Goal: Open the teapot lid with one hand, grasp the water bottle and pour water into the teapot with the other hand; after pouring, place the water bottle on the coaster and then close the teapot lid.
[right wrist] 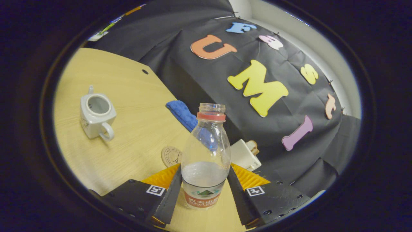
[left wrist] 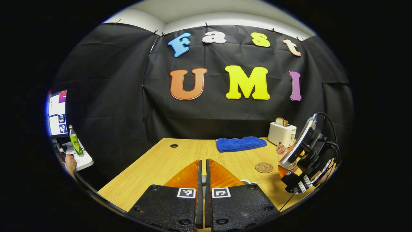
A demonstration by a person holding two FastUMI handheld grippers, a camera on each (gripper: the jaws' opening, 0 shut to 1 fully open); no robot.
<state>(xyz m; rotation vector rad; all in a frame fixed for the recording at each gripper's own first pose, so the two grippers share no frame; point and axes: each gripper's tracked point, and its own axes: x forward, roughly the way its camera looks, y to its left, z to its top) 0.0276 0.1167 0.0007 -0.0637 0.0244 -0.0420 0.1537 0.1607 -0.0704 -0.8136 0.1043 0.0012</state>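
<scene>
The uncapped water bottle (right wrist: 206, 154) is pinched low by the right gripper (right wrist: 206, 190), tilted clear of the tabletop (right wrist: 128, 145). The open teapot (right wrist: 96, 116) stands well apart. Left gripper (left wrist: 202, 180) jaws are pressed together. Spillage is judged possible before the coaster (right wrist: 171, 157) is reached.

At the bottom centre of the left gripper view, the left gripper (left wrist: 202, 180) shows two flat black mounting plates studded with dark screw heads, each bearing a small square black-and-white coded marker near its inner top corner, with ribbed wedge-shaped fingers rising from them. At the bottom of the right gripper view, the right gripper (right wrist: 205, 185) has the same build: black plates with screws, one square marker on each, and ridged, saw-toothed inner finger faces. At the right edge of the left gripper view, that second unit appears from the side as a bulky black body with a pale-rimmed housing, looping black cables and small white tags.
</scene>
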